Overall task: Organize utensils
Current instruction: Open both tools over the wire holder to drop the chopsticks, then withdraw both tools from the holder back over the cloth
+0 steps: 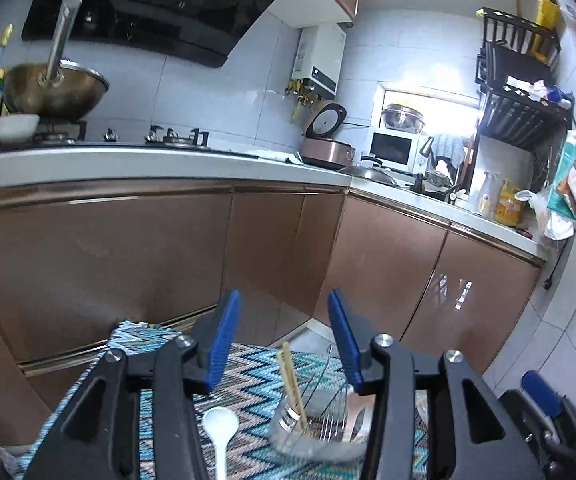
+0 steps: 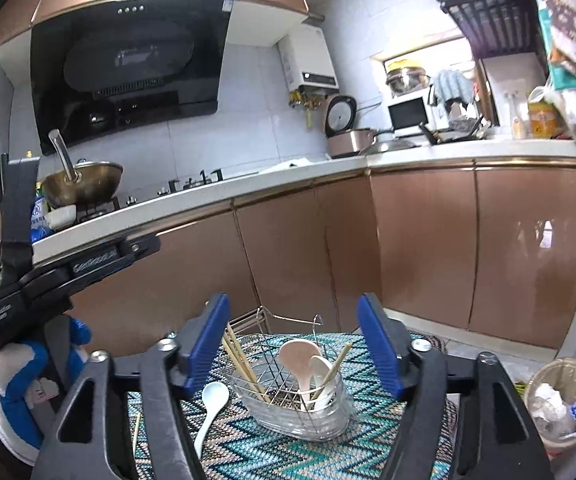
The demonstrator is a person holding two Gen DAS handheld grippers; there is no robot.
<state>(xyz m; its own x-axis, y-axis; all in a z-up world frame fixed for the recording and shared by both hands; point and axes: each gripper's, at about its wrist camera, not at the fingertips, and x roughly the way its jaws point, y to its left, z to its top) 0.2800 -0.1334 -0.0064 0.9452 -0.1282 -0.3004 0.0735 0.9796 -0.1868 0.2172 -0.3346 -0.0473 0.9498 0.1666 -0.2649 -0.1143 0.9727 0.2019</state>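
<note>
A wire utensil caddy (image 2: 288, 396) with a clear base stands on a zigzag-patterned mat (image 2: 271, 452). It holds wooden chopsticks (image 2: 243, 364), a pink spoon (image 2: 298, 356) and a white spoon (image 2: 322, 372). Another white spoon (image 2: 209, 408) lies on the mat left of the caddy, and a single chopstick (image 2: 136, 434) lies further left. My right gripper (image 2: 294, 344) is open and empty above the caddy. My left gripper (image 1: 283, 340) is open and empty, above the mat (image 1: 247, 376), with the loose white spoon (image 1: 219, 432) and the caddy (image 1: 316, 428) below it.
Brown cabinet doors (image 2: 420, 248) stand behind the mat under an L-shaped white counter (image 2: 247, 188). A wok (image 2: 83, 186) sits on the stove. A bin lined with a plastic bag (image 2: 562, 404) stands at the right. The left gripper's body (image 2: 59, 276) shows at the left.
</note>
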